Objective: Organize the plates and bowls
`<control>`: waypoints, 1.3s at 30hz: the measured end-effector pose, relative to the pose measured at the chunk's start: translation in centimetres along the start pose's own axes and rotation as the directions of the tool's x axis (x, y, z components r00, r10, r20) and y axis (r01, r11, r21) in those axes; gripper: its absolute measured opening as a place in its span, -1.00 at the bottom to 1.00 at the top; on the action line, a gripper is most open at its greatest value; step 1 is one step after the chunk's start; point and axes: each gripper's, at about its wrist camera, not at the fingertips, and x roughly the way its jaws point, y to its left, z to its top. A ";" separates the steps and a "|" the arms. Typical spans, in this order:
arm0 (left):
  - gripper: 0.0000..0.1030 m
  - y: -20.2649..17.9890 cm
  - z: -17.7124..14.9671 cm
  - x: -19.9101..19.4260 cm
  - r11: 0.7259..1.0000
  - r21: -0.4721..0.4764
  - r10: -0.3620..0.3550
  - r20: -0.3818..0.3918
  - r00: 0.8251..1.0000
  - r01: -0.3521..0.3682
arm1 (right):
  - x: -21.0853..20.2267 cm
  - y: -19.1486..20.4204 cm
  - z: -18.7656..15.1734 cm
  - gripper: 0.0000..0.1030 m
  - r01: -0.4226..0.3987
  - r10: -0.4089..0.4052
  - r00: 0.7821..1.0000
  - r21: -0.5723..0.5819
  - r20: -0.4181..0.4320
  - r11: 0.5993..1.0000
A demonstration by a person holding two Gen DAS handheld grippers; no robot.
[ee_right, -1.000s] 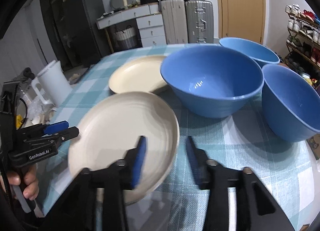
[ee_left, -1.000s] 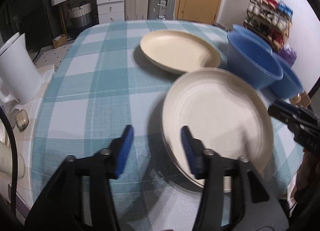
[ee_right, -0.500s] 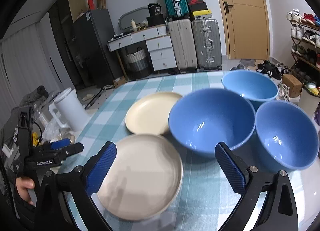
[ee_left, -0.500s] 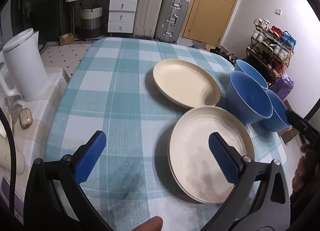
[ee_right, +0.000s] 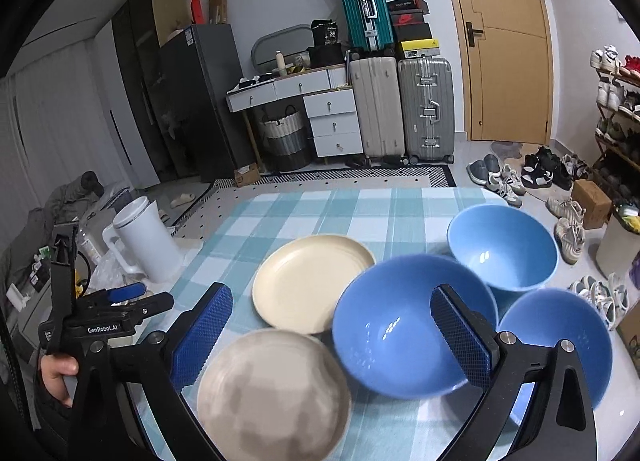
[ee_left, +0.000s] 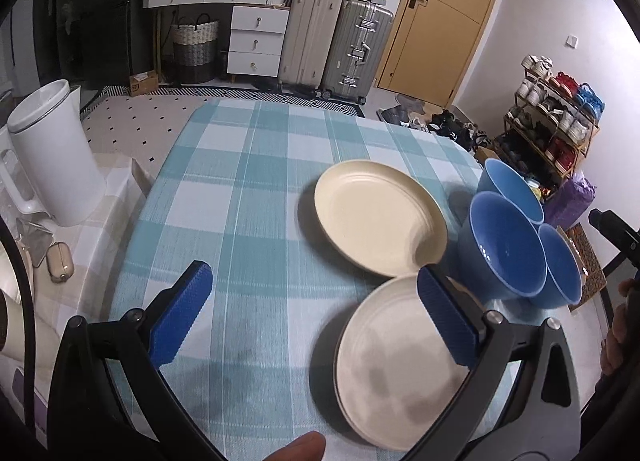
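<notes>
Two cream plates lie flat on the checked tablecloth: a near plate (ee_left: 404,365) (ee_right: 272,393) and a far plate (ee_left: 380,217) (ee_right: 312,281). Three blue bowls stand upright to their right: a big middle bowl (ee_left: 504,245) (ee_right: 404,325), a far bowl (ee_left: 516,189) (ee_right: 504,249) and a near right bowl (ee_left: 560,265) (ee_right: 560,341). My left gripper (ee_left: 316,317) is open and empty, raised above the table beside the near plate. My right gripper (ee_right: 332,341) is open and empty, raised above the near plate and middle bowl.
A white kettle (ee_left: 52,153) (ee_right: 144,237) stands on a side surface left of the table (ee_left: 240,189). Small items lie beside it. Suitcases, drawers and a shoe rack (ee_left: 556,113) stand on the floor behind and to the right.
Both grippers opened wide from nearly shut and lifted up and back from the near plate, which now lies flat on the cloth.
</notes>
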 end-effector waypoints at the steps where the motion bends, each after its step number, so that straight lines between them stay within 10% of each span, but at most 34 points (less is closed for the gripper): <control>1: 0.98 -0.1 0.4 0.2 1.000 -0.003 0.003 -0.001 1.000 -0.003 | 0.3 -0.2 0.5 0.97 -0.005 0.005 1.000 0.001 -0.008 1.000; 39: 0.98 0.8 4.7 13.5 0.998 -0.045 0.040 -0.181 0.983 -0.049 | 17.8 -2.5 6.5 0.95 -0.003 -0.030 0.941 -0.097 -0.338 0.995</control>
